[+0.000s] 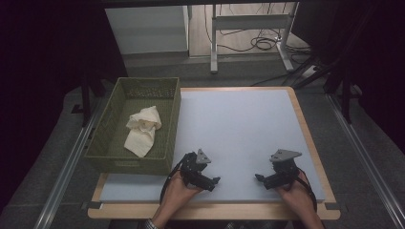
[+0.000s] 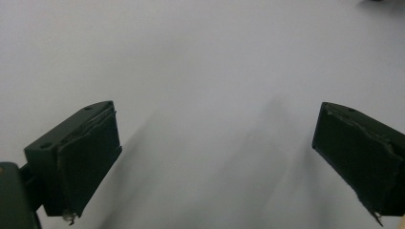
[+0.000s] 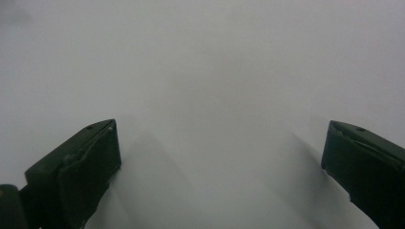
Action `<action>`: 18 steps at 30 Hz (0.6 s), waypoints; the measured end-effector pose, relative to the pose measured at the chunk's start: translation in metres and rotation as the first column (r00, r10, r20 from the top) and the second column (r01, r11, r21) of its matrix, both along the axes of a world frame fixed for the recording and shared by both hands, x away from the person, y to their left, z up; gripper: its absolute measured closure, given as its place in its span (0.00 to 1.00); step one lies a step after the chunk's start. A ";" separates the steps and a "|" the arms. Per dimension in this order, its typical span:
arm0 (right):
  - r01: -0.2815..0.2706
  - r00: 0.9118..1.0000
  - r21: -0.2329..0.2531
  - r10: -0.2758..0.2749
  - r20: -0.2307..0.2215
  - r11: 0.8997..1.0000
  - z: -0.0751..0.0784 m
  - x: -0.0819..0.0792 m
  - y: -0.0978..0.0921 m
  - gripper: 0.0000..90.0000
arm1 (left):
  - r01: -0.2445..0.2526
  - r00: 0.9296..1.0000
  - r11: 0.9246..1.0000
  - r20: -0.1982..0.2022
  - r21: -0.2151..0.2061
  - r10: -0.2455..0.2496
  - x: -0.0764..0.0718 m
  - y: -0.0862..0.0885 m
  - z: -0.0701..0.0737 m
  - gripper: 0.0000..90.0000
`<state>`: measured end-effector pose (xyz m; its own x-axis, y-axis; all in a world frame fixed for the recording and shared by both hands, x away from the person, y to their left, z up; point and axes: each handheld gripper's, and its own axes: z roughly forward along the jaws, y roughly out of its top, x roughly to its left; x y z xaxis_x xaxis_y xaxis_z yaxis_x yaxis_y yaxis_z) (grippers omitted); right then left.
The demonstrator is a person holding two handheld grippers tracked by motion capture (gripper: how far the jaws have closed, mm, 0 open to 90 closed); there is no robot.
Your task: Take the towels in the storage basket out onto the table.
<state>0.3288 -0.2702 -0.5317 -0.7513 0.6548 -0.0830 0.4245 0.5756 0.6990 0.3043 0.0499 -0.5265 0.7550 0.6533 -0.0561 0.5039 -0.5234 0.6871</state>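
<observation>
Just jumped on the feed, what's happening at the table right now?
A person holds a tool in each hand low over the pale blue mat, near its front edge. The left tool and the right tool point toward each other, and both have their jaws wide apart with nothing between them. A crumpled cream cloth lies in the green woven basket at the mat's left side, apart from both tools.
</observation>
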 end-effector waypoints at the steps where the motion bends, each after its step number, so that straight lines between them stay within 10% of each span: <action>1: 0.000 1.000 0.000 0.000 0.001 1.000 0.000 0.000 0.000 0.00 | 0.005 1.000 1.000 0.003 -0.005 -0.005 0.000 -0.001 0.002 0.03; 18: -0.001 1.000 0.001 0.001 0.004 1.000 0.000 -0.001 0.000 0.00 | 0.052 0.998 0.998 0.016 0.021 -0.053 0.011 -0.008 0.032 0.03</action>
